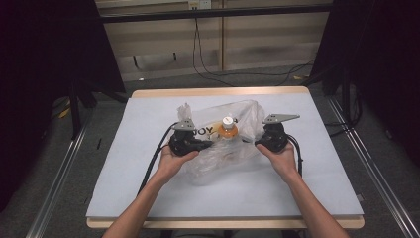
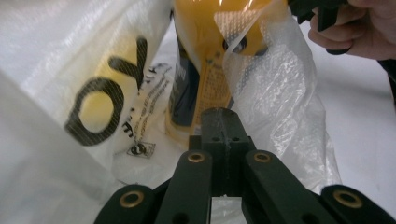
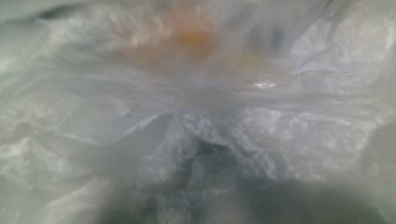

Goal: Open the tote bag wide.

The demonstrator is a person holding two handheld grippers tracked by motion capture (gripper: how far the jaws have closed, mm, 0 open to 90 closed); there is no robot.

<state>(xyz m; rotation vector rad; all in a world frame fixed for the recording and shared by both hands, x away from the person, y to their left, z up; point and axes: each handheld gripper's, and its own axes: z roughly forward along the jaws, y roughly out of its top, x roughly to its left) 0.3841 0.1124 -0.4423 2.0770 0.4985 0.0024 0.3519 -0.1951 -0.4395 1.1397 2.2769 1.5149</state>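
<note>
Plastic bag [image 1: 225, 141] between left gripper [image 1: 204, 144] and right gripper [image 1: 259, 143]

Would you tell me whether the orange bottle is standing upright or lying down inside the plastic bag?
Upright: in the high view the orange bottle shows its white cap on top, standing inside the plastic bag.

My high view is dim with dark edges; the worktop [image 1: 124, 163] is evenly lit, and the right gripper view is blurred.

A bottle [image 1: 228, 130] stands inside the bag [image 1: 247, 116] on the table [image 1: 322, 163].
</note>
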